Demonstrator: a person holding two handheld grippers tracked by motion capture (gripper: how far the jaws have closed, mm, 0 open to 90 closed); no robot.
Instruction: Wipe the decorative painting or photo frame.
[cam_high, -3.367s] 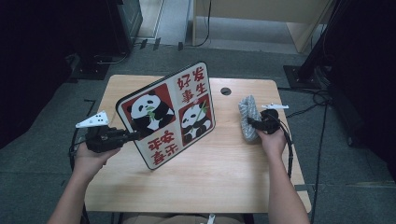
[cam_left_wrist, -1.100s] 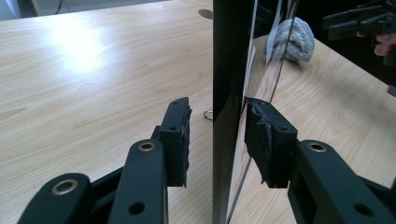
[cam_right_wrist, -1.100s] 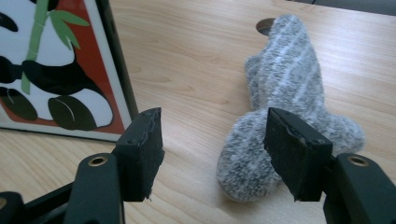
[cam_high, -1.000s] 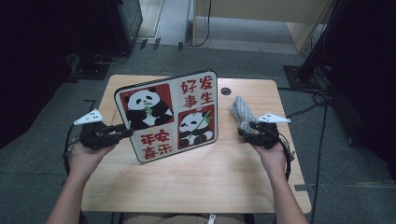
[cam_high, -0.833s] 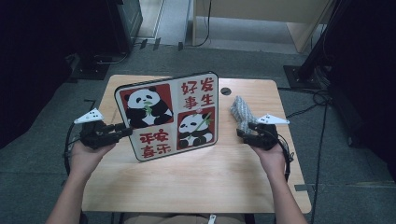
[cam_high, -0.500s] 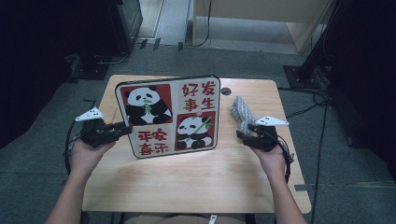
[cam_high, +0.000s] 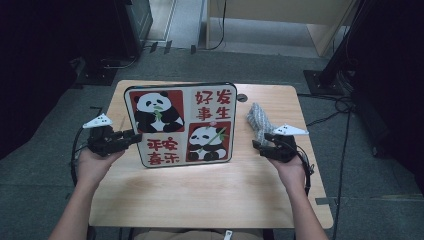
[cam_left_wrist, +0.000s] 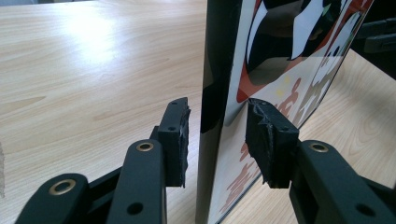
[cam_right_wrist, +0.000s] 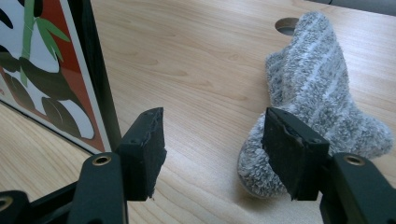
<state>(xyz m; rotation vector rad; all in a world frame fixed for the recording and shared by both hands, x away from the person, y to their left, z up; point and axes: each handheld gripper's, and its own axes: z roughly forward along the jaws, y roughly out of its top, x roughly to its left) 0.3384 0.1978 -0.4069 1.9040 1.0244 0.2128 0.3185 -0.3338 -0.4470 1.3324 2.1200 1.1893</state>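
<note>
Two claws out, one per hand, both low over the tabletop (cam_high: 210, 195).

L claw (cam_high: 131, 138): at the left edge of the panda board (cam_high: 181, 125). Left claw view shows the board's dark edge standing between my two pads (cam_left_wrist: 270, 140); right pad looks to touch the printed face, left pad has a thin gap to the back. Jaws partway closed around the edge. Can't say for sure it's a firm grip.

Panda board: stands near upright on its bottom edge, mid-tabletop, tipped back a little, printed face toward me. Four panels: two pandas, two w/ red characters. Glossy, glare on the tabletop in front.

R claw (cam_high: 259, 145): just right of the board, jaws partway open, nothing between the pads. In the right claw view, bare wood shows in the gap. Board's right edge (cam_right_wrist: 95, 70) just beyond my left pad, not touching.

Grey sock (cam_high: 259, 119): fuzzy, striped, lying on the tabletop just behind the R claw, one end nearly under my right pad (cam_right_wrist: 292, 149). Can't tell if pad touches it.

Other bits: round cable hole (cam_high: 242, 97) in the tabletop past the sock, nr the far edge. Dark stands and cables on the floor (cam_high: 350, 107) to the right. Sock sits close beside the R claw; board blocks the way between my two claws.
</note>
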